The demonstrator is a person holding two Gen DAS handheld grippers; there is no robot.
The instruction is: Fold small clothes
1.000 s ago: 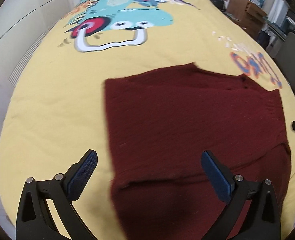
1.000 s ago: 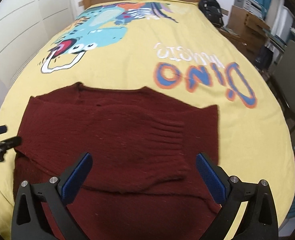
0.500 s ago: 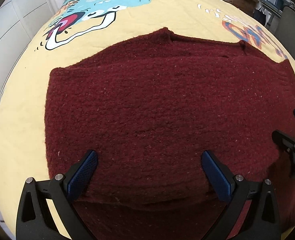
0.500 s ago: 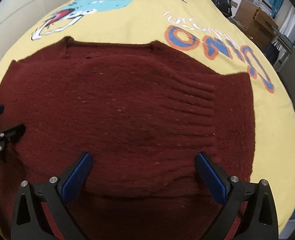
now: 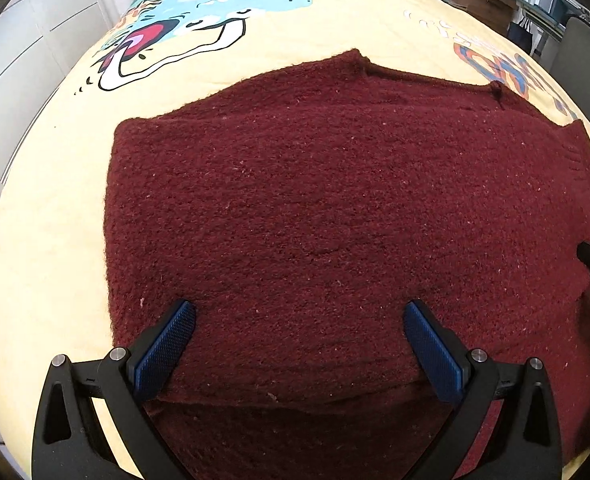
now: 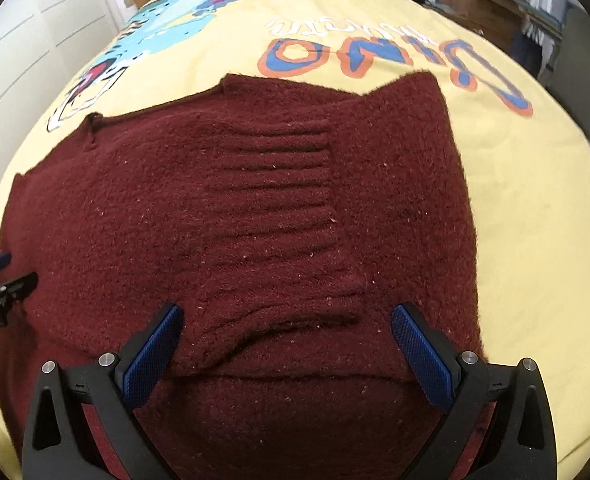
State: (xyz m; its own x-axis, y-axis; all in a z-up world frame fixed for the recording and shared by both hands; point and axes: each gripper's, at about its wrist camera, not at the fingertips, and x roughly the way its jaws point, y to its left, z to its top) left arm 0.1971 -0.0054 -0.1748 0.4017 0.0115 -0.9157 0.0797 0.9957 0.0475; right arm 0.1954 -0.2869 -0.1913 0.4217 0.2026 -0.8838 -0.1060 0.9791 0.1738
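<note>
Beneath both wide-spread tongs, left [image 5: 299, 340] and right [image 6: 287, 344], the maroon sweater [image 5: 335, 220] lies folded on the bedspread [image 5: 47, 240].

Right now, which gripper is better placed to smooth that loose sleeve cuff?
Right. The right gripper is open directly over the cuff and the wrinkle at its near edge. The left gripper, also open, is over flat sweater; the cuff is out of its view.
</note>
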